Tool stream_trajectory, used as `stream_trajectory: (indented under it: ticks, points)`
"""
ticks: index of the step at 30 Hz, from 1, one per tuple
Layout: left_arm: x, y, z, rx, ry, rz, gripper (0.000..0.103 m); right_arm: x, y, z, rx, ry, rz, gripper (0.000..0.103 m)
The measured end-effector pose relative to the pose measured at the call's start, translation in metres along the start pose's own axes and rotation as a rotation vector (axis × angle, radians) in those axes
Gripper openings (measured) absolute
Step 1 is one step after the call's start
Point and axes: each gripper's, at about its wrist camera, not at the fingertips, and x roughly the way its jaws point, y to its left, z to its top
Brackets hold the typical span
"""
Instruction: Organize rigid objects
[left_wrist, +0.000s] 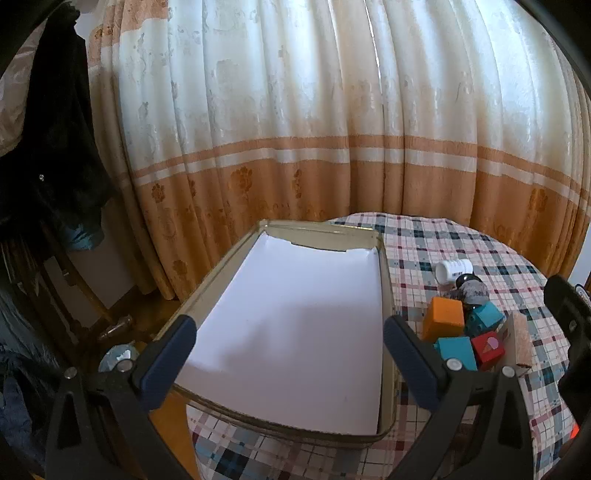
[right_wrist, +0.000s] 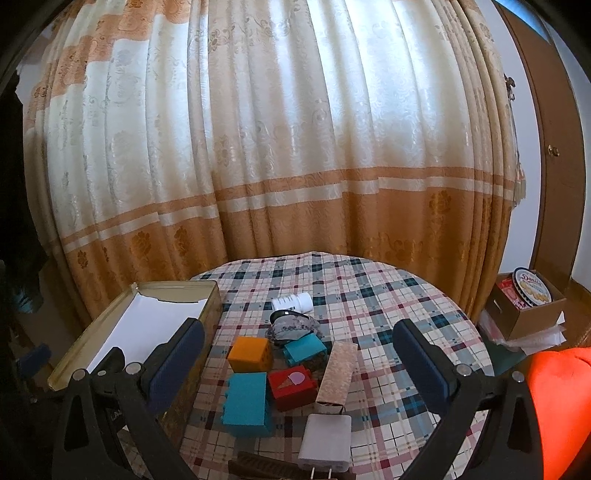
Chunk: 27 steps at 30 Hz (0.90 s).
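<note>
A gold tin box (left_wrist: 386, 284) lined with white paper sits at the table's left edge; it also shows in the right wrist view (right_wrist: 212, 299). My left gripper (left_wrist: 290, 363) is open and empty above its near end. To its right lies a pile: an orange block (right_wrist: 249, 353), two teal blocks (right_wrist: 245, 402) (right_wrist: 304, 349), a red block (right_wrist: 291, 386), a tan patterned box (right_wrist: 338, 371), a white charger (right_wrist: 325, 445), a white bottle (right_wrist: 291, 302) on its side and a grey camouflage object (right_wrist: 291, 326). My right gripper (right_wrist: 299, 369) is open and empty above the pile.
The round table has a plaid cloth (right_wrist: 388, 306). Orange and cream curtains (right_wrist: 277, 147) hang behind. A cardboard box with a blue cookie tin (right_wrist: 532, 291) stands on the floor at right. Dark clothing (left_wrist: 55, 147) hangs at left.
</note>
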Motion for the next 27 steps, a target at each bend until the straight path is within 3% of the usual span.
stream_trajectory:
  ticks: [27]
  points:
    - [-0.001, -0.005, 0.001, 0.024, 0.009, -0.016, 0.103, -0.001, -0.016, 0.001, 0.021, -0.005, -0.037, 0.103]
